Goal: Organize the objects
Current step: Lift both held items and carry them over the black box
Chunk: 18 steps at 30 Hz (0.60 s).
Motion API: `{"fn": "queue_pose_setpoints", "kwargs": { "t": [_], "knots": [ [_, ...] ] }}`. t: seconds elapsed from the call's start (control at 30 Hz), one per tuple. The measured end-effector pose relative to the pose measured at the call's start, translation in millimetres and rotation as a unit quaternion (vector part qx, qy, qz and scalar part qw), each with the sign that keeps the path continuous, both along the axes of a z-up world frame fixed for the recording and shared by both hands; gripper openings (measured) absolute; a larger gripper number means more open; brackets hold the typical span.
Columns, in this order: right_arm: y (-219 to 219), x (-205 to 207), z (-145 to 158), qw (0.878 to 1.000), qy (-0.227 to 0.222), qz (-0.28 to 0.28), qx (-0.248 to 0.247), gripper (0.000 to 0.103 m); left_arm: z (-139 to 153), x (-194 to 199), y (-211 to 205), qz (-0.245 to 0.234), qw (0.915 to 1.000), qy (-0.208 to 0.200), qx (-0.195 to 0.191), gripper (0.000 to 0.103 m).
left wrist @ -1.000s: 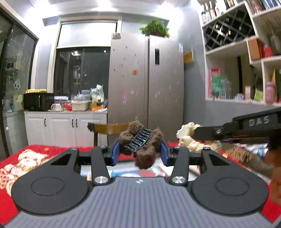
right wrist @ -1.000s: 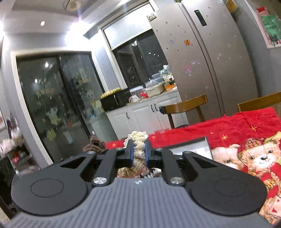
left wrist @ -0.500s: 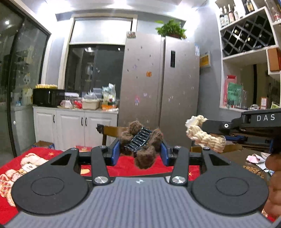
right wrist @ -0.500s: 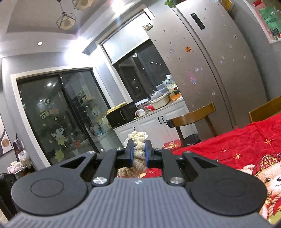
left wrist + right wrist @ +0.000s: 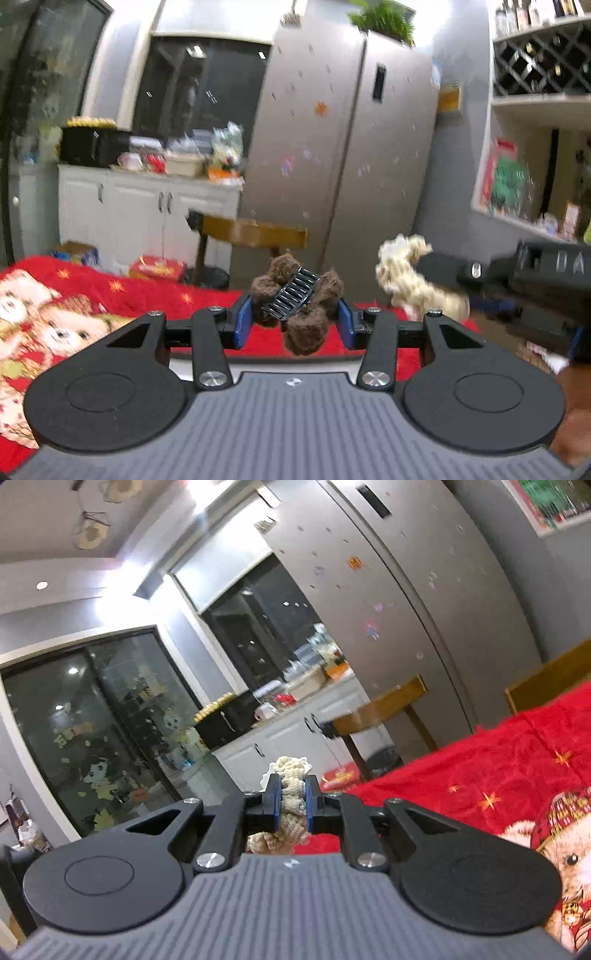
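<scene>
My left gripper [image 5: 294,322] is shut on a brown fuzzy hair claw clip [image 5: 297,301] with black teeth, held up in the air above the red cloth. My right gripper [image 5: 290,802] is shut on a cream knitted hair clip [image 5: 290,798], also held high. In the left wrist view the right gripper [image 5: 424,273] comes in from the right with the cream clip [image 5: 406,275] at its tip, level with the brown clip and to its right.
A red Christmas bear tablecloth [image 5: 92,295] [image 5: 498,775] covers the table below. A wooden chair [image 5: 251,232] [image 5: 380,709] stands behind it, before a grey fridge [image 5: 351,147]. White cabinets [image 5: 147,206] are at the left, wall shelves [image 5: 535,110] at the right.
Both grippers have risen and tilted upward with their clips still held. The views now show more wall and ceiling and less of the table.
</scene>
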State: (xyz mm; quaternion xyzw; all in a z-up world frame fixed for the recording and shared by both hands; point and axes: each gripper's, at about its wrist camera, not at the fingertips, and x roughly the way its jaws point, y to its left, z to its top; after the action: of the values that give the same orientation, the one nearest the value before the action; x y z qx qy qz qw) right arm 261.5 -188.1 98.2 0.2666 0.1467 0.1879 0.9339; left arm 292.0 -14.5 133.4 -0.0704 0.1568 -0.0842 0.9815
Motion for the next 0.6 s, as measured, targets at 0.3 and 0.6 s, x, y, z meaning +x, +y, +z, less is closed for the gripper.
{"fn": "queue_pose_setpoints", "kwargs": {
  "t": [0.3, 0.6],
  "knots": [
    [13, 34, -47, 0.995, 0.081, -0.019, -0.054, 0.015, -62, 41, 3, -0.005, 0.9962, 0.087, -0.003, 0.051],
    [13, 45, -75, 0.989, 0.134, -0.024, -0.056, 0.015, -83, 48, -3, -0.007, 0.9938, 0.107, 0.028, 0.051]
  ]
}}
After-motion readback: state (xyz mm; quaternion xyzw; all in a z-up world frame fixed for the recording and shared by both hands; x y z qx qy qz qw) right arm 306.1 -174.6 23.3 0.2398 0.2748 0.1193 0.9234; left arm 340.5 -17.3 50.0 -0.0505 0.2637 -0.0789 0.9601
